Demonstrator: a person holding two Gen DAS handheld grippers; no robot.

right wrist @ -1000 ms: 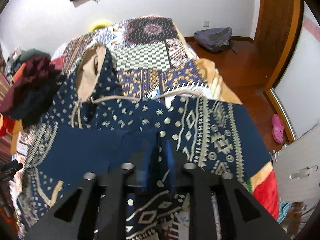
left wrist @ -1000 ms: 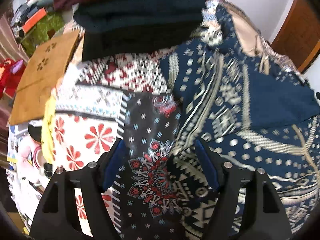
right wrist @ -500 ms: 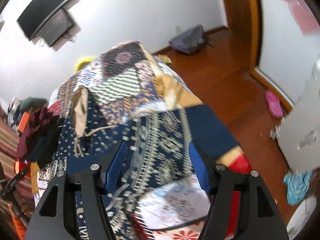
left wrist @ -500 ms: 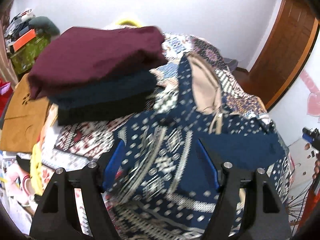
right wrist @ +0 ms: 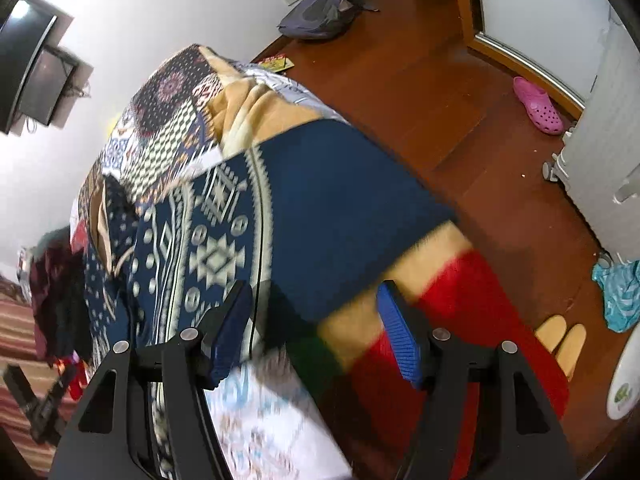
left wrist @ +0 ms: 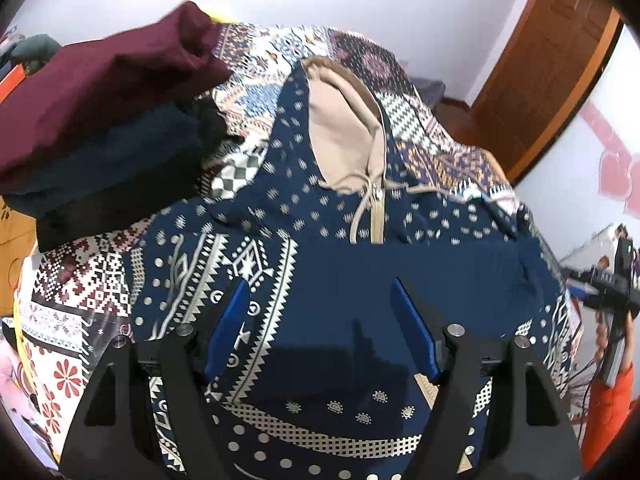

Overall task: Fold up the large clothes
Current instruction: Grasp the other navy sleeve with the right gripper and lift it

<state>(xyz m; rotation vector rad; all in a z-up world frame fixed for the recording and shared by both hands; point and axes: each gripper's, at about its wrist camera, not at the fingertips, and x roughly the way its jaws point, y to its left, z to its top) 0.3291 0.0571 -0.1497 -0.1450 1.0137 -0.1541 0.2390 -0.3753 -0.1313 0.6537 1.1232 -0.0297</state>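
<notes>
A navy hooded zip jacket (left wrist: 340,276) with cream geometric print and a tan hood lining lies spread on the patterned bed. Both sleeves are folded in across its chest. My left gripper (left wrist: 320,332) is open and empty, hovering over the jacket's lower middle. My right gripper (right wrist: 316,332) is open and empty, above the jacket's right side (right wrist: 320,208) near the bed's edge. The right wrist view is motion-blurred.
A stack of folded maroon, navy and black clothes (left wrist: 104,120) sits left of the jacket. The patchwork bedspread (left wrist: 260,60) covers the bed. Beyond the bed edge are the wood floor (right wrist: 460,92), a pink clog (right wrist: 538,106), a grey backpack (right wrist: 320,16) and slippers (right wrist: 560,340).
My right gripper has let go of the jacket sleeve and opened, then swung right toward the bed edge. My left gripper has moved from the bedspread to above the jacket's middle.
</notes>
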